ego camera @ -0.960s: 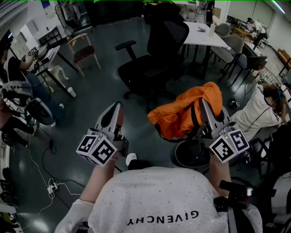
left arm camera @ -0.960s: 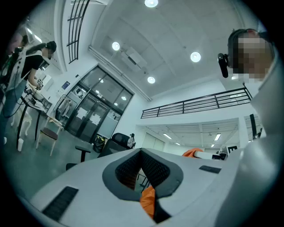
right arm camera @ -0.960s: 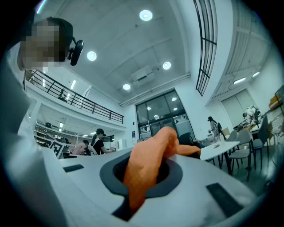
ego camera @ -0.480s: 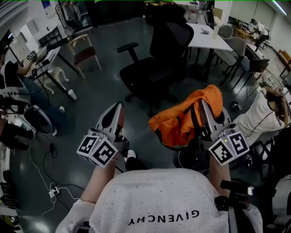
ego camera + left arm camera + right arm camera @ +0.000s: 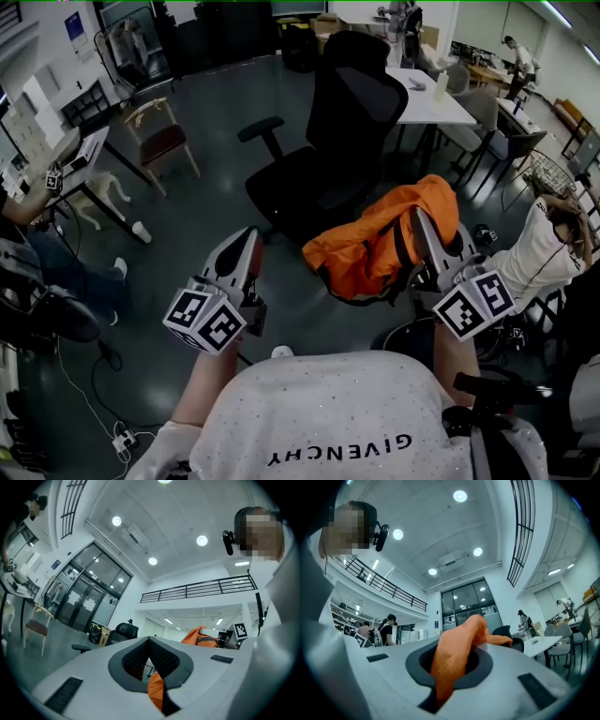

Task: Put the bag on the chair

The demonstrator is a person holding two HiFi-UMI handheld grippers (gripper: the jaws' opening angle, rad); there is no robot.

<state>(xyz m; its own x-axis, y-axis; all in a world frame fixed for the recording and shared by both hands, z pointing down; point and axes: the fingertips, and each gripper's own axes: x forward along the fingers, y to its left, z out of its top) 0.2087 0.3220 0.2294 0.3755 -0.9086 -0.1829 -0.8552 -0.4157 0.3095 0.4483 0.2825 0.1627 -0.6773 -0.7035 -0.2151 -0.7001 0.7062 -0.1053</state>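
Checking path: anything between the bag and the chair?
Nothing: head view shows the bag, in the right gripper, directly before the chair.

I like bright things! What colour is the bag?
The bag is orange; head view shows it best.

Head view — the bag swallows the right gripper at its tips and hides the lower right part of the chair. Right gripper view — orange cloth fills the gap, pads unseen. Seated person cut by the right edge.
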